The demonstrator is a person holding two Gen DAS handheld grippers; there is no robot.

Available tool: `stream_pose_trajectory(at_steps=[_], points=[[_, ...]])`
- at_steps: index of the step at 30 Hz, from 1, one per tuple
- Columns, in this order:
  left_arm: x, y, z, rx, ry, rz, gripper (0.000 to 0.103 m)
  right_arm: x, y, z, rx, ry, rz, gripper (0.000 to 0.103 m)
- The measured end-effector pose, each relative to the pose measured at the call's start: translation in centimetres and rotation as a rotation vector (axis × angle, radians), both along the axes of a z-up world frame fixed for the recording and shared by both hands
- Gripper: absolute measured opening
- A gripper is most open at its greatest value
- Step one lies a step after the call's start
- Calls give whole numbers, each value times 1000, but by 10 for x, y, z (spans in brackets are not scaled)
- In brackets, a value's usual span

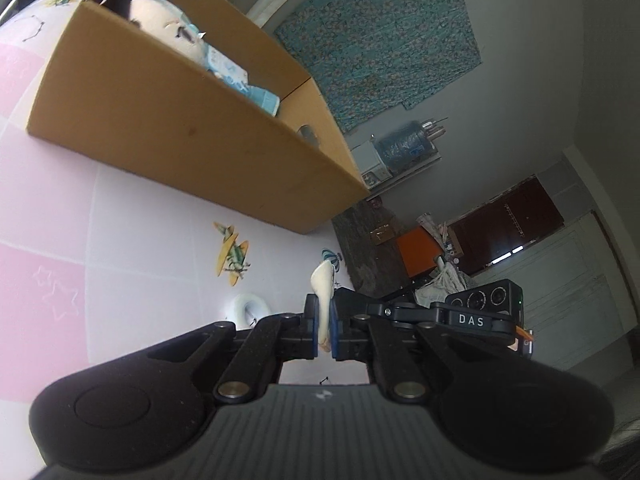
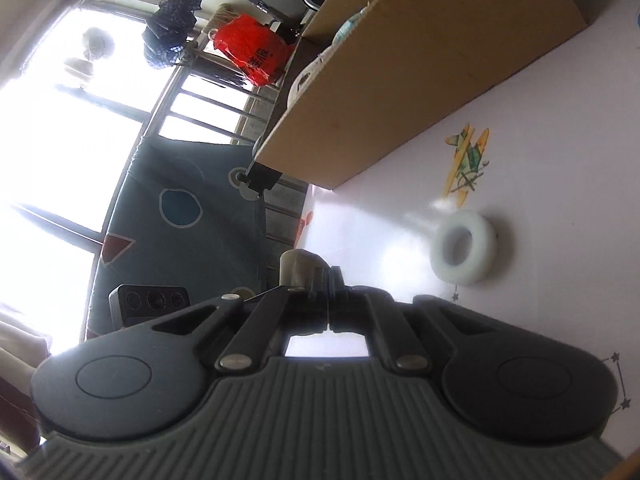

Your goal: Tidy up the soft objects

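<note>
A pale pink and white tabletop [image 1: 132, 264], printed with little airplanes and stars, carries everything. The largest thing on it is a cardboard box [image 1: 180, 136], standing at the far side. Inside the box lies a doll [image 1: 172, 28] with a pale face, dark hair and light blue clothes, its head rising above the box wall.

Near the box, on the tabletop beside a printed airplane [image 2: 468, 164], rests a white ring [image 2: 464, 246], well apart from the box.

The left hand-held gripper [image 1: 325, 326] is clamped on a small cream soft toy [image 1: 323, 280], which sticks out beyond its blue pads [image 1: 312, 324]. The right hand-held gripper [image 2: 329, 300] has its fingers pressed together, and the same cream soft toy shows just beside their tips; whether they pinch it I cannot tell.
</note>
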State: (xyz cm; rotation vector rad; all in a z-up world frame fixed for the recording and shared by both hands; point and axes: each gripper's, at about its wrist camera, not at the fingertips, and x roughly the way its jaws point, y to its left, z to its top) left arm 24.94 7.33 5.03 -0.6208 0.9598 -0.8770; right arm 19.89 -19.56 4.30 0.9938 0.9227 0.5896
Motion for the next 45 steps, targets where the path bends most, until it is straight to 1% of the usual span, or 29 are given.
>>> stream_pose_trajectory(at_steps=[3,5,6,8,11,12,13,14,16,17,18,19,21,23,25,26,27,28,30,32,33,34,36,37,39,40,41,43,45], points=[[38,-18,28,-9,-55,-34,6,20,-20,33,-26,-81,-39,0],[71,-38,44,21,-101,-58,6,44,-34,56,-69,-131,-68,0],[90,-49,50,41,-113,-64,6,57,-40,64,-91,-141,-79,0],[127,-70,56,65,-103,-63,6,90,-53,78,-151,-174,-109,0],[180,-106,57,137,-90,-70,6,143,-72,82,-192,-147,-124,0],[198,-119,55,191,-84,-77,6,161,-75,83,-228,-128,-128,0],[214,-131,51,220,-81,-80,6,176,-75,84,-276,-115,-122,0],[228,-140,45,243,-65,-85,6,193,-74,82,-346,-108,-124,0],[255,-155,28,260,9,-68,6,219,-75,73,-417,-74,-123,0],[269,-164,16,278,40,-57,6,234,-71,66,-451,-35,-131,0],[278,-171,8,308,60,-54,7,246,-70,59,-477,-9,-117,0],[289,-179,-4,362,79,-39,7,256,-68,52,-504,6,-107,0],[299,-188,-20,431,111,-36,7,278,-62,33,-593,51,-100,0],[305,-193,-31,492,105,-38,8,293,-57,17,-645,103,-80,0],[307,-200,-38,578,93,-45,13,304,-53,6,-673,122,-61,0],[305,-200,-38,623,87,-34,13,309,-49,3,-694,128,-48,0],[304,-201,-38,650,82,-22,18,313,-44,1,-727,140,-34,0],[302,-202,-34,695,56,-7,23,317,-41,0,-751,138,-24,0],[296,-204,-26,752,-5,-6,29,322,-39,-1,-756,134,-26,0],[292,-202,-18,763,-37,-7,26,323,-42,-3,-752,137,-35,0],[290,-200,-15,759,-47,-13,21,323,-41,-4,-758,137,-33,0],[289,-200,-14,751,-51,-26,14,323,-39,-3,-764,135,-27,0],[290,-202,-17,723,-25,-63,4,321,-37,-2,-777,126,-25,0],[296,-205,-23,712,4,-67,4,321,-36,-2,-783,124,-26,0],[301,-208,-36,724,76,-86,4,318,-37,-1,-781,121,-29,0],[305,-208,-40,717,102,-70,4,317,-38,0,-779,123,-31,0],[305,-207,-38,712,101,-57,4,314,-39,3,-777,122,-32,1],[301,-208,-31,764,50,-43,6,310,-40,7,-775,114,-41,1],[292,-204,-17,767,10,-37,9,303,-42,14,-770,98,-48,1]])
